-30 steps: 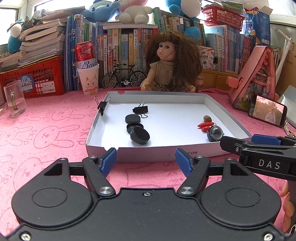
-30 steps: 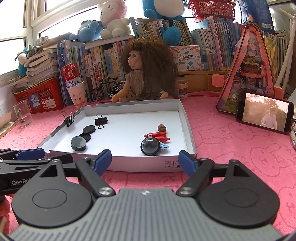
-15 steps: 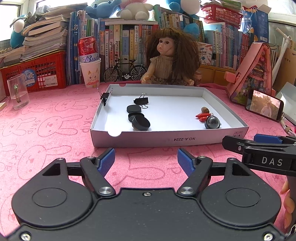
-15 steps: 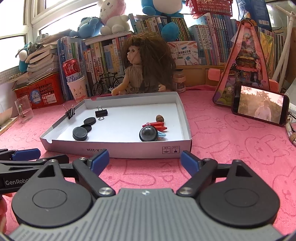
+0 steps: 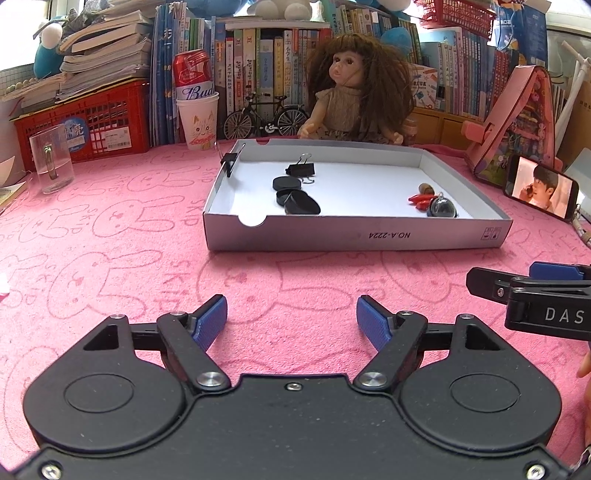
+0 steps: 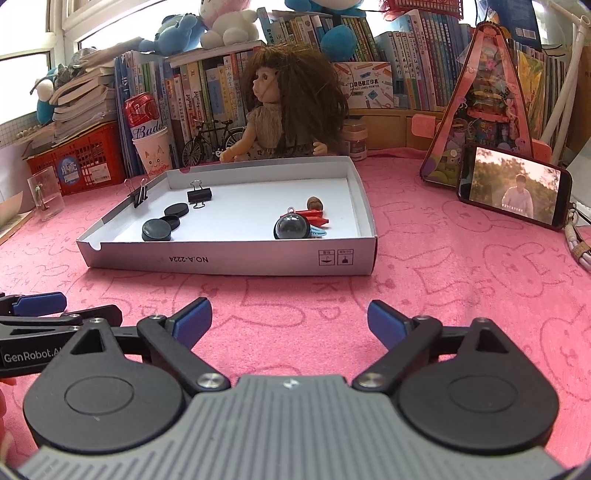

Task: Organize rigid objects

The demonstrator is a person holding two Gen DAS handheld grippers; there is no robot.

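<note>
On the pink cloth (image 5: 110, 236) ahead of us, the grey tray (image 5: 354, 236) holds three black discs (image 5: 297, 197), binder clips (image 5: 301, 170) and a dark glossy ball (image 6: 291, 228); our left gripper (image 5: 291, 319) and right gripper (image 6: 290, 319) gape, grasping nothing.

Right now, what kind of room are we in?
Probably a child's room or study at home. Rows of books line the back, plush toys sit on top of them, and a doll sits behind the tray on a pink bunny-print cloth.
</note>
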